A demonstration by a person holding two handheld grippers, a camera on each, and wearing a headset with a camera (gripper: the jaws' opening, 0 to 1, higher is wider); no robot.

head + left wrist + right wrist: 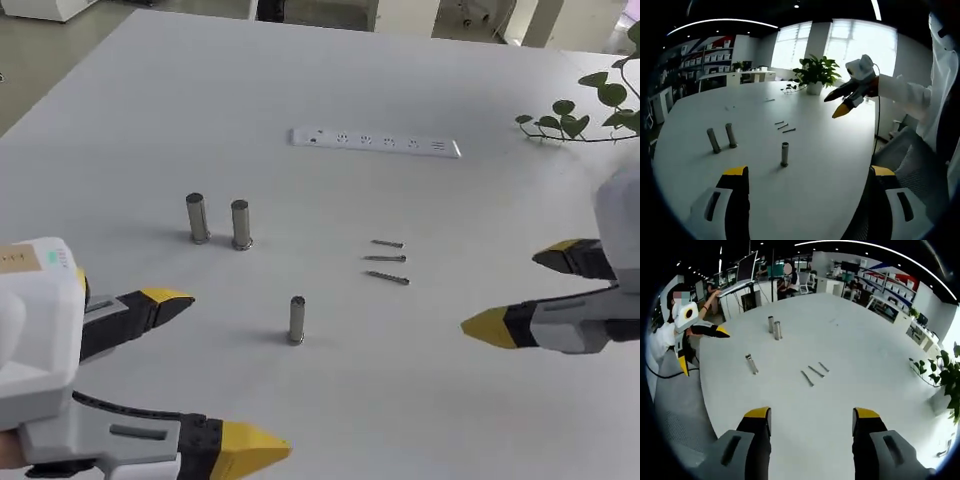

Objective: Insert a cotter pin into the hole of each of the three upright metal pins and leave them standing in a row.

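Note:
Three upright metal pins stand on the white table: two close together [197,218] [241,224] at the back left, and a third pin [297,320] alone nearer me. Three cotter pins [387,261] lie flat in a stack to the right of them. My left gripper [205,370] is open at the lower left, short of the lone pin [784,154], nothing between its fingers. My right gripper [530,292] hovers open at the right, to the right of the cotter pins [813,373], also empty.
A white power strip [376,141] lies across the table beyond the pins. A potted plant's leaves [590,110] reach in at the far right. The table edge [715,405] runs close to the lone pin's side. People sit at desks in the background.

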